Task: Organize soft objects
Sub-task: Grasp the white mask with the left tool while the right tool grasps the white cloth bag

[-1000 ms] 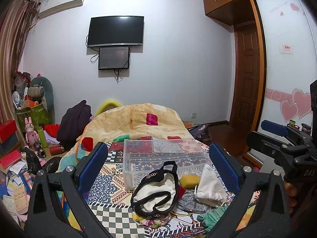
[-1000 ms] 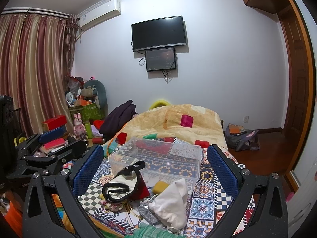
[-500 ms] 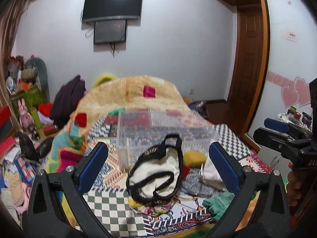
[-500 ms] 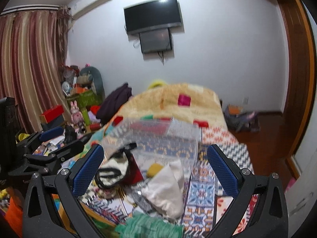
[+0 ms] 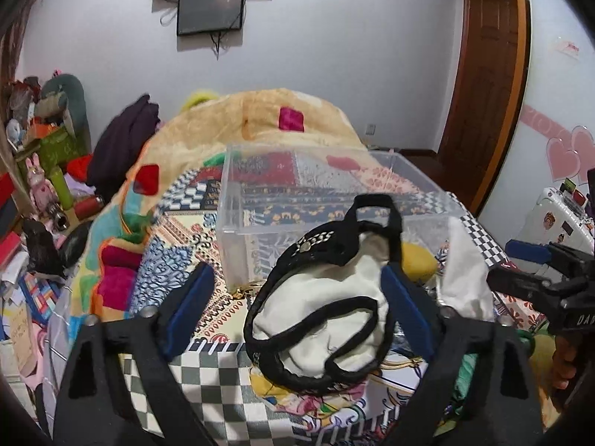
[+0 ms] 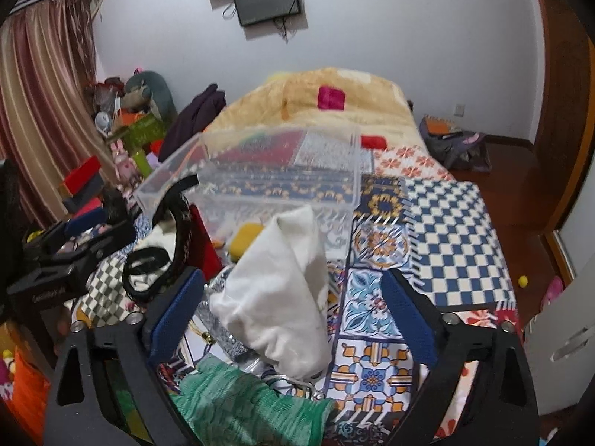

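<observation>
A clear plastic bin (image 5: 316, 200) stands on the patterned bedspread; it also shows in the right wrist view (image 6: 282, 171). In front of it lie a white bag with black straps (image 5: 323, 308), a white cloth pouch (image 6: 282, 290), a yellow soft item (image 5: 416, 260) and a green knit item (image 6: 245, 397). My left gripper (image 5: 297, 308) is open, its blue pads to either side of the strapped bag, not touching it. My right gripper (image 6: 293, 319) is open around the white pouch.
A beige blanket (image 5: 260, 119) is heaped behind the bin. Toys, boxes and a dark garment (image 5: 122, 145) crowd the floor to the left. A wooden door (image 5: 483, 85) and bags on the floor (image 6: 453, 141) are to the right.
Both grippers have moved forward and down toward the pile; the strapped bag and the white pouch now sit between the open pads. The objects themselves have not moved.
</observation>
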Demonstrator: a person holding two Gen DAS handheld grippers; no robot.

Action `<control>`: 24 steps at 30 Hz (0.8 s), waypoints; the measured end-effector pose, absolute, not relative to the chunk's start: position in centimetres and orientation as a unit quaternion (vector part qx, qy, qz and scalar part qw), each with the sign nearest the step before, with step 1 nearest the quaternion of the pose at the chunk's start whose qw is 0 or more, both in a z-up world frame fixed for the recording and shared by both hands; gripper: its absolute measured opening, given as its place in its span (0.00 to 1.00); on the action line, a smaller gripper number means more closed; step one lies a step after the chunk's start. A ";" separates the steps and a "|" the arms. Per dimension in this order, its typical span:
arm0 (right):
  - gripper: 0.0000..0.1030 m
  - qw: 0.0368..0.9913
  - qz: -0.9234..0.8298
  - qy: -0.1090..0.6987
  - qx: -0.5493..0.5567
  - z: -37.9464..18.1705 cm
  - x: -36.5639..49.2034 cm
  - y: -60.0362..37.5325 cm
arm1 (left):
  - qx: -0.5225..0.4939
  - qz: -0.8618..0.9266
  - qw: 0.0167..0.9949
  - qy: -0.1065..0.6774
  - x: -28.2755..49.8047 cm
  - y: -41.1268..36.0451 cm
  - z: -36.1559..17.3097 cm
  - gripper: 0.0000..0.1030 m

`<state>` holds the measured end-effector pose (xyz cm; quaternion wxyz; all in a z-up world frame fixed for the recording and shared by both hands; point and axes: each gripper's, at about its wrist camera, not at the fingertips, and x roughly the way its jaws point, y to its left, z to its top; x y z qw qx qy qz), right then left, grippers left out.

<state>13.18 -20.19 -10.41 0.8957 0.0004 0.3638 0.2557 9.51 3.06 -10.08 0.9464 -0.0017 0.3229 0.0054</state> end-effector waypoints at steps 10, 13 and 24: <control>0.42 0.872 0.274 0.406 -0.005 -12.4 14.4 -19.1 | -0.046 -0.018 0.927 0.373 12.1 5.3 -13.1 0.60; 0.27 0.868 0.280 0.411 -0.007 -12.7 14.5 -18.9 | -0.056 -0.032 0.923 0.380 12.5 4.8 -13.6 0.51; 0.10 0.877 0.281 0.390 -0.012 -11.9 13.6 -19.1 | -0.074 -0.052 0.924 0.372 11.4 3.5 -13.0 0.05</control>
